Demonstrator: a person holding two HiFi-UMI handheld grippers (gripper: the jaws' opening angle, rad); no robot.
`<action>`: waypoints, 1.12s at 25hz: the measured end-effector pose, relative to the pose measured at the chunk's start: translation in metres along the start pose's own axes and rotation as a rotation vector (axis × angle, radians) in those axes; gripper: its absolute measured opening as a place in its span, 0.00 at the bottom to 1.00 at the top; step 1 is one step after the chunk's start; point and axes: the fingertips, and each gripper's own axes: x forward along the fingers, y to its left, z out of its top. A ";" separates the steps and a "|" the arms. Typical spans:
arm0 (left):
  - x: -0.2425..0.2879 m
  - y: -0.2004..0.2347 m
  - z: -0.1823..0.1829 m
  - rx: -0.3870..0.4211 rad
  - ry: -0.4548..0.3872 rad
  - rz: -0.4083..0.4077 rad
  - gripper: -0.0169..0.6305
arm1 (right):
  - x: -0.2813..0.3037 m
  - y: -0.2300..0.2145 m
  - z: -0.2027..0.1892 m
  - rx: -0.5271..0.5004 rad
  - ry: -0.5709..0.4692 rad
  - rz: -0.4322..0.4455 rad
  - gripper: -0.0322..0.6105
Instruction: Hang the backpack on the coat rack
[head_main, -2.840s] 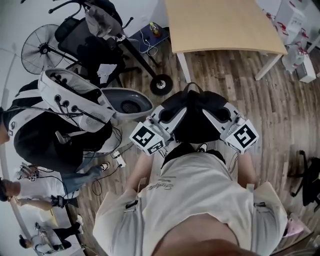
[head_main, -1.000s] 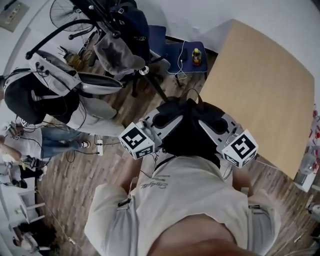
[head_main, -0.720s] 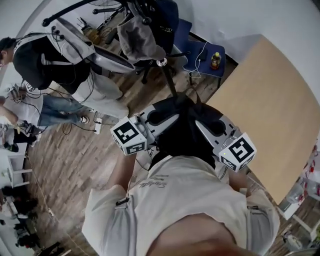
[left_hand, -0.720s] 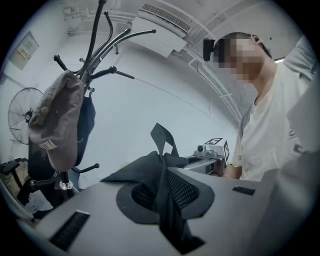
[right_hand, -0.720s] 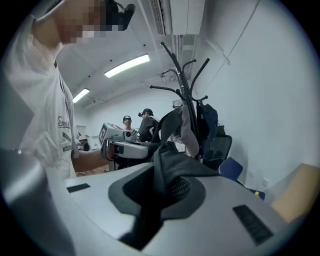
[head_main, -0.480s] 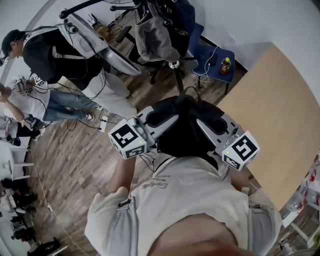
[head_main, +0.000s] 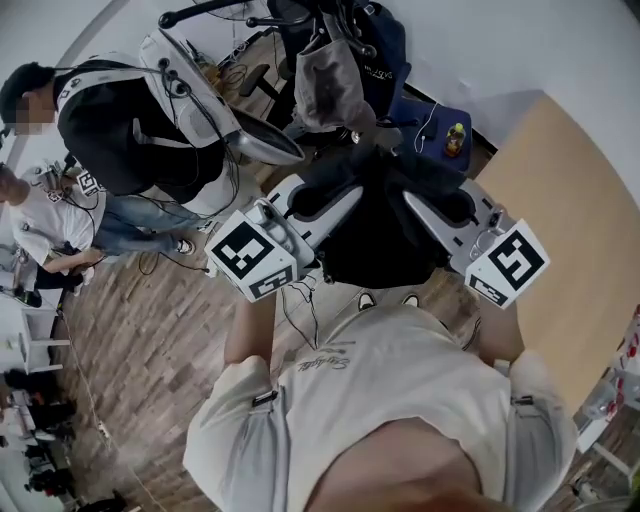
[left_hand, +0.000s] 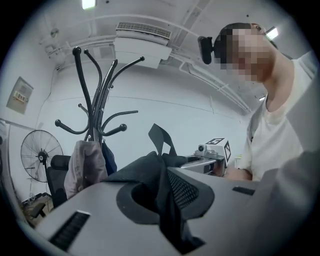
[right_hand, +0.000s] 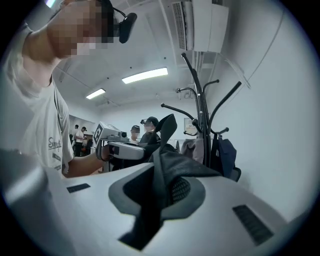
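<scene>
I hold the black backpack (head_main: 380, 235) up between both grippers, in front of my chest. My left gripper (head_main: 322, 198) is shut on its left side, where black fabric (left_hand: 162, 187) fills the jaws. The right gripper (head_main: 447, 207) is shut on the other side, with fabric (right_hand: 167, 177) bunched between its jaws. A strap loop (left_hand: 159, 137) stands up from the top of the bag. The black coat rack (left_hand: 95, 90) rises just beyond the backpack, with its curved hooks (right_hand: 202, 107) above the bag's level. Its lower part is hidden behind hung items.
A grey garment (head_main: 325, 85) and a dark blue bag (head_main: 385, 45) hang on the rack. A person in a black and white jacket (head_main: 120, 130) stands at the left. A wooden table (head_main: 575, 210) lies to the right, a blue chair with a bottle (head_main: 455, 135) behind, and a fan (left_hand: 40, 152) at the far left.
Both grippers have risen with the backpack and come closer to the coat rack. The view has swung so the rack and its hung items sit right above the bag.
</scene>
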 end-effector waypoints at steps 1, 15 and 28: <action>0.002 0.004 0.006 0.003 -0.013 0.012 0.11 | 0.002 -0.006 0.007 -0.022 -0.004 -0.002 0.11; 0.043 0.070 0.045 0.024 -0.084 0.167 0.11 | 0.042 -0.090 0.037 -0.088 -0.031 0.025 0.11; 0.054 0.123 0.015 -0.065 -0.065 0.259 0.11 | 0.079 -0.128 0.001 -0.013 0.014 0.077 0.11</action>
